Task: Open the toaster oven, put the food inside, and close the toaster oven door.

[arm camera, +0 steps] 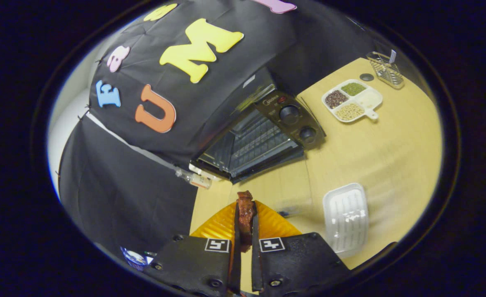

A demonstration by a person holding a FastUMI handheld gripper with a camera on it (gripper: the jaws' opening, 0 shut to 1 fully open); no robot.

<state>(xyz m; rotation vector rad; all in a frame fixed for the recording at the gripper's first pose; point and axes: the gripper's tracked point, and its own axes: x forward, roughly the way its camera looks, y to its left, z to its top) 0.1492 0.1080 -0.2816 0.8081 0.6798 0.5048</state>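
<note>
We have the piece of browned meat [245, 214] pinched between both jaws of the gripper [245, 229], above an orange plate [220, 225].
Beyond the fingers we see the toaster oven [263, 132] with door down, rack exposed; white tray [346, 216] to the right, divided dish of grains [352, 100] further back.

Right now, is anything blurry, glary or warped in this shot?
In the gripper view, the fisheye bends the table edge and tilts the toaster oven; glare streaks the white tray; the wood beside it looks motion-smeared; the tongs, shut on the piece of meat, stay sharp.
</note>
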